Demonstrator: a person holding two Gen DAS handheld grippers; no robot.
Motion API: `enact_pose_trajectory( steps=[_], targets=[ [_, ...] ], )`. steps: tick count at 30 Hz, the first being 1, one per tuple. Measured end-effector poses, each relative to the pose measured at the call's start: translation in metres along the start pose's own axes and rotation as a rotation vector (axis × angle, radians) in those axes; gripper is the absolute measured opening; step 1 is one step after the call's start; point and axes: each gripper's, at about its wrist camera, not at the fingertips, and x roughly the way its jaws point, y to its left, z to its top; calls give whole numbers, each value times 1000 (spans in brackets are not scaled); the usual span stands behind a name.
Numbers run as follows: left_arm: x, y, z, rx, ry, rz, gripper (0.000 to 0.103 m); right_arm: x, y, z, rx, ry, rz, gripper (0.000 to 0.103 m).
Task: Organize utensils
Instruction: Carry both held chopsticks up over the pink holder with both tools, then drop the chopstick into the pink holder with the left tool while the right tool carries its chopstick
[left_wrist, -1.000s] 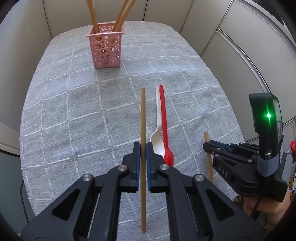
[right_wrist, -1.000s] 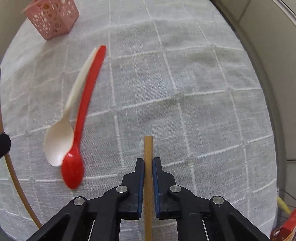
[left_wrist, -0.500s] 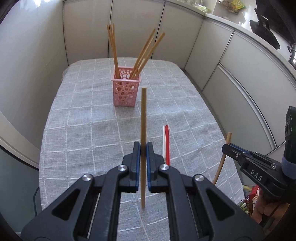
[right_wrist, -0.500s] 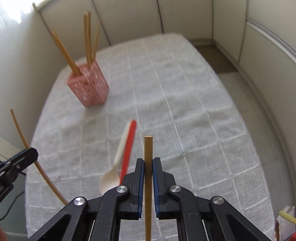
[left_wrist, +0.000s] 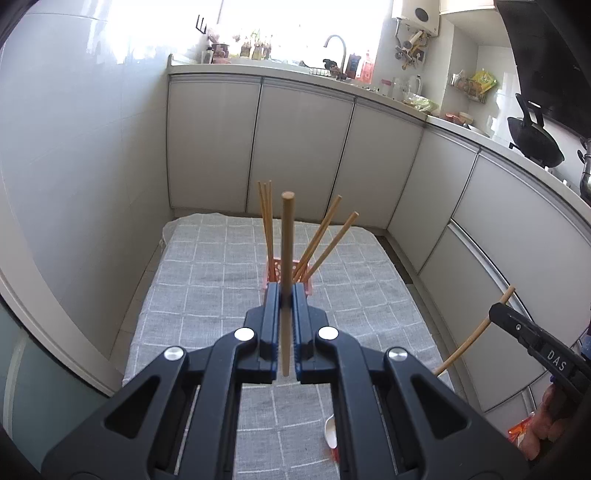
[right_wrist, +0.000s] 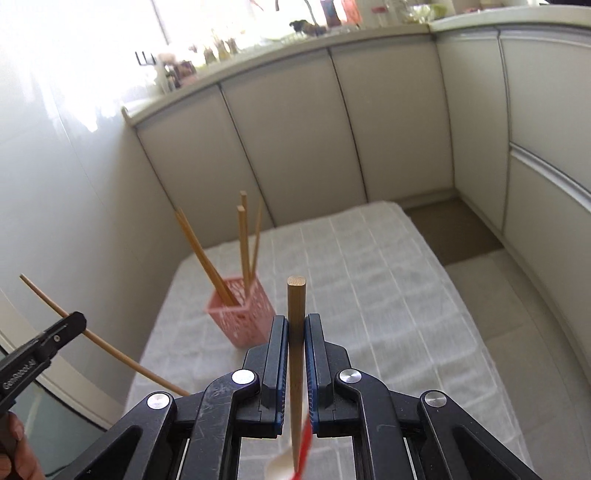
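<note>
Carrying one chopstick in each gripper toward the holder looks to be the step in hand. The bench (left_wrist: 207, 280), covered in a grey checked cloth, runs away toward the kitchen cabinets (left_wrist: 303, 147), and on it, toward its far end, stands the pink perforated holder (right_wrist: 242, 319) with several chopsticks already leaning upright in it. The left gripper (left_wrist: 283, 295) has its fingers pinching a wooden chopstick (left_wrist: 286, 236) that points up and away, lined up in its own view with the holder behind it. The right gripper (right_wrist: 295, 332) pinches a second chopstick (right_wrist: 296, 295) the same way, with the holder ahead and to its left. Near the bench's close end lie a white spoon (left_wrist: 331, 435) and a red spoon (right_wrist: 304, 443), both mostly hidden by the grippers. The next move probably calls for tipping each chopstick steeper, bringing its lower end over the holder's open top, clear of the leaning sticks, then letting go; the spoons would follow.
</note>
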Motion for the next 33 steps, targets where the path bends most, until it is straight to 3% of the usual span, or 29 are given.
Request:
enact_pose_trajectory(
  steps=[11,17,28,33],
  targets=[
    [23,-18,49,40,-101,23,7,36,31,49,-63,-55,24,7],
    [58,-19,59,53,-141,63,7,62,34,65,-76,-68,30,7],
    [127,5,46,-27,-54,111,7,92,29,67,-112,-56,-8,7],
    [144,6,39,-35,-4,89,7,100,28,65,-106,-38,-15,7]
  ],
)
